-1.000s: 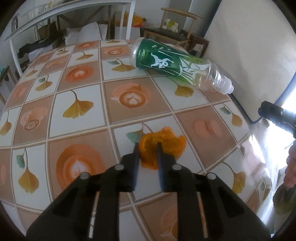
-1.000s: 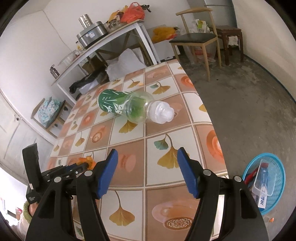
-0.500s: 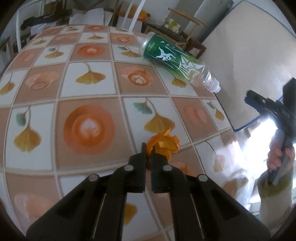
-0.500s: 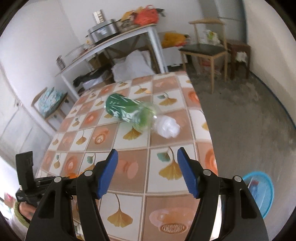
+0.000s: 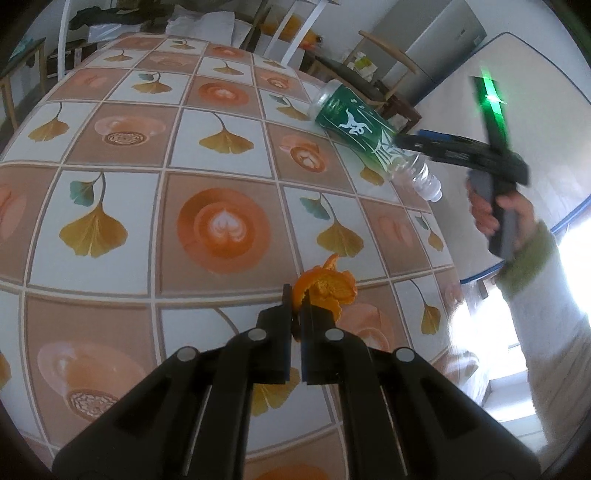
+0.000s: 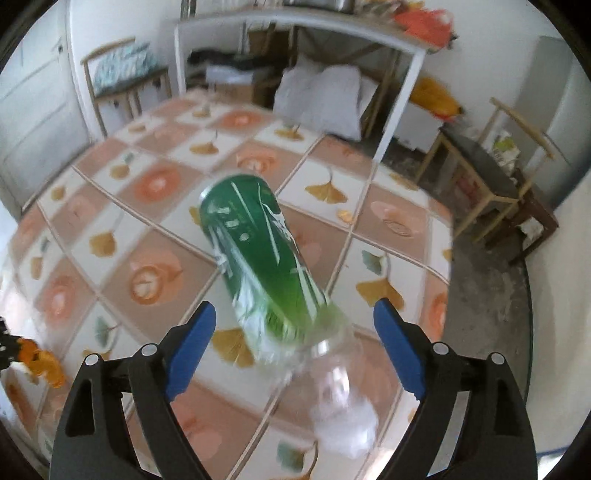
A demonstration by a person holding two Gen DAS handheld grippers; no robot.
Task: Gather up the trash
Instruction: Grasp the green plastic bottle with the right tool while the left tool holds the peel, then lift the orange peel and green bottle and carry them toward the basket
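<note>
My left gripper (image 5: 294, 300) is shut on an orange peel (image 5: 325, 290) and holds it above the tiled tabletop (image 5: 155, 206). The peel also shows at the left edge of the right wrist view (image 6: 40, 363). A green-labelled plastic bottle (image 5: 365, 140) lies on its side near the table's right edge. My right gripper (image 6: 291, 332) is open, its blue pads either side of the bottle (image 6: 266, 266), whose white cap (image 6: 343, 421) points toward the camera. The right gripper also shows in the left wrist view (image 5: 410, 142), over the bottle.
A white metal table (image 6: 295, 33) with bags stands behind the tiled table. A wooden chair (image 6: 491, 177) stands at the right. A white board (image 5: 524, 122) leans beyond the table's right edge.
My left gripper closed on the peel and lifted it off the table. My right gripper moved in to the bottle, which now lies between its open jaws.
</note>
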